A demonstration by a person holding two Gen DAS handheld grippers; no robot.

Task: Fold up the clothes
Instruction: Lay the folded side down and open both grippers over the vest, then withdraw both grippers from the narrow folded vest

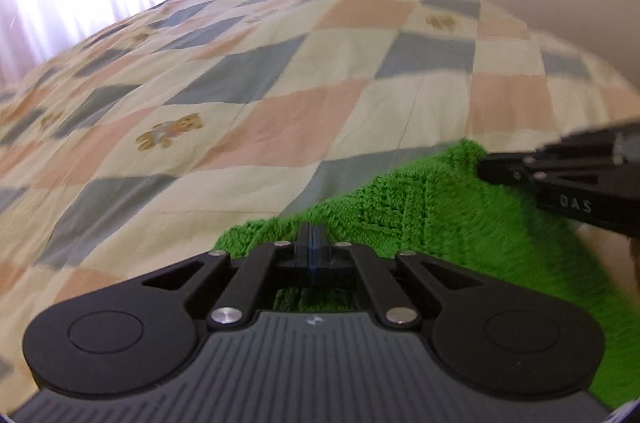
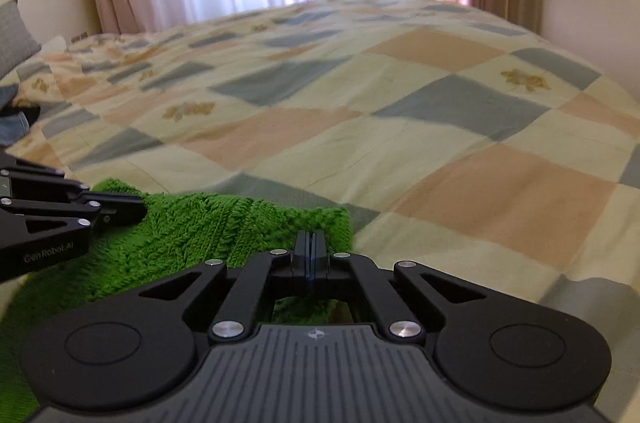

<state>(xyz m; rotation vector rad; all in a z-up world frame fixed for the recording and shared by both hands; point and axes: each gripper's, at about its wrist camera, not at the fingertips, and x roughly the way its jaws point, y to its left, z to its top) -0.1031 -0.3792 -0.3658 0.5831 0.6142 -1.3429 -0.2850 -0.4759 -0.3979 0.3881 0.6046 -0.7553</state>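
bed [image 2: 400, 127] with checked quilt, fills both views | green knit garment [image 2: 224, 223] at near edge of bed, top edge lifted | left hand-held gripper [image 1: 310, 235] clenched on garment's edge | right hand-held gripper [image 2: 310, 243] clenched on same edge, near its right corner | grippers side by side, apart

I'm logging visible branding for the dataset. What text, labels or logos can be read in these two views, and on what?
"GenRobot.AI": side of the left black tongs, right wrist view.
"DAS": side of the right black tongs, left wrist view; blurred, uncertain.
Small emblem on each grey ribbed housing: no letters.
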